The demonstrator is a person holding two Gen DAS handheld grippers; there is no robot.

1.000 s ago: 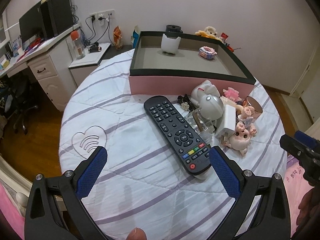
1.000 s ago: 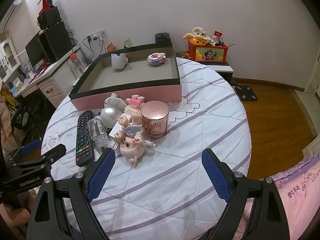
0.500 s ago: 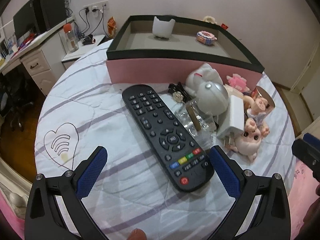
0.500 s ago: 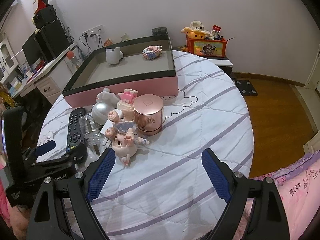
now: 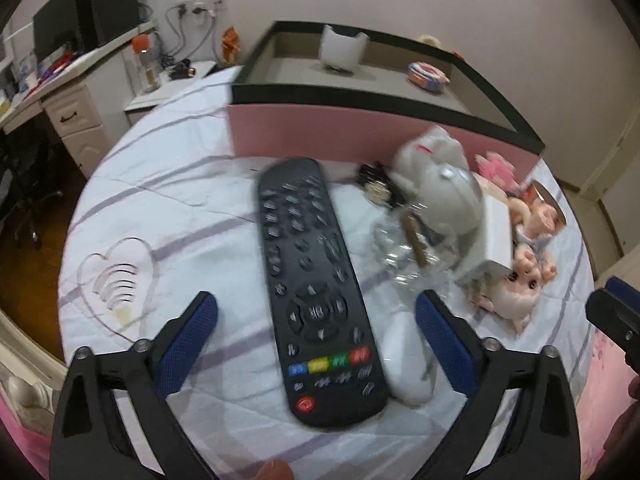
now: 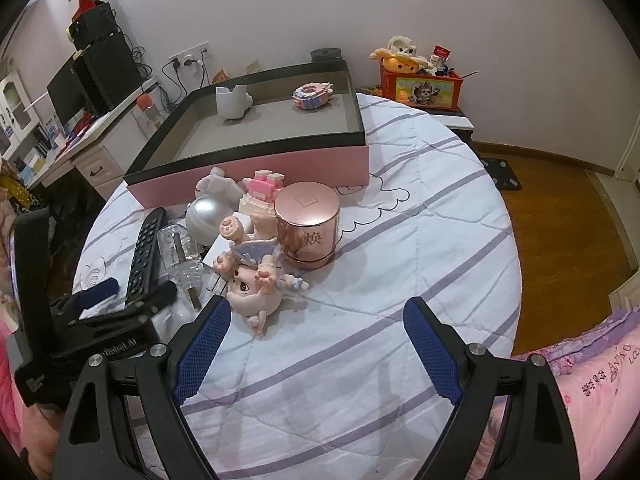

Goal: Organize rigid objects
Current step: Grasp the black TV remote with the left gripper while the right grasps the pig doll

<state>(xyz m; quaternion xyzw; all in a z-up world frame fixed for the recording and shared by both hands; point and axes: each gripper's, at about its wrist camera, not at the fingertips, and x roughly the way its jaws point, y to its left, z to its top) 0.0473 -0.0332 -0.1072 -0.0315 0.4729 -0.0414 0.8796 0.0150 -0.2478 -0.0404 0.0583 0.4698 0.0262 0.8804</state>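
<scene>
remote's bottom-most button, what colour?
Red, on the black remote control, at the end nearest the camera. Clearest in the left wrist view.

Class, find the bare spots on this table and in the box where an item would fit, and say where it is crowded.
Free: the quilt right of the rose-gold jar; the box floor in front of its two items; left of the remote, around the heart print. Crowded: the toy cluster from remote to jar.

A desk (image 6: 86, 136) with a monitor (image 6: 66, 90) — wall sockets (image 6: 188, 55) beside it.
</scene>
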